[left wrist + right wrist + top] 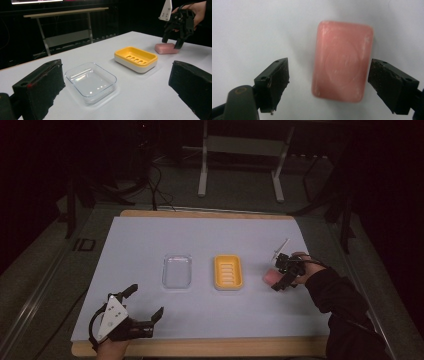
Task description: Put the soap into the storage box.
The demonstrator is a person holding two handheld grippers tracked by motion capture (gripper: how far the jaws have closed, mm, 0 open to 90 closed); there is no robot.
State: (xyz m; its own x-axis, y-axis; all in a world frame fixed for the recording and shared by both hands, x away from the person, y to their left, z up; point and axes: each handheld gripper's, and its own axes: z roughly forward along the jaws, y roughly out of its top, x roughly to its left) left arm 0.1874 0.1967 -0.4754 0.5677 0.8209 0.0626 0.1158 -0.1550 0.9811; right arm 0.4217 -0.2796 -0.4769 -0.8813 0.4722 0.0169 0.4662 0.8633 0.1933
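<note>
Two black jaws of the right gripper (329, 86) stood wide apart over the pink soap bar (342, 61), touching nothing. In the right gripper view the bar lay flat on the white table cover (249, 30), between the jaws but off-centre: its right edge sat just beside the right jaw, while a clear strip of cover showed between its left edge and the left jaw. Its long axis ran away from the camera, along the jaws, so the pads faced its two long sides and would close across its short width. A small shift toward the bar's side looked needed to centre it before closing.

From the high view, the soap bar (270, 276) lay to the right of the yellow soap dish (228, 272), near it but apart; the clear plastic tray (177, 270) lay left of the dish. The right gripper (283, 271) was far nearer the soap; the left gripper (146, 303) hung near the front edge with its jaws apart and empty.

No brand, label or stamped writing could be read on the soap, dish or tray.
</note>
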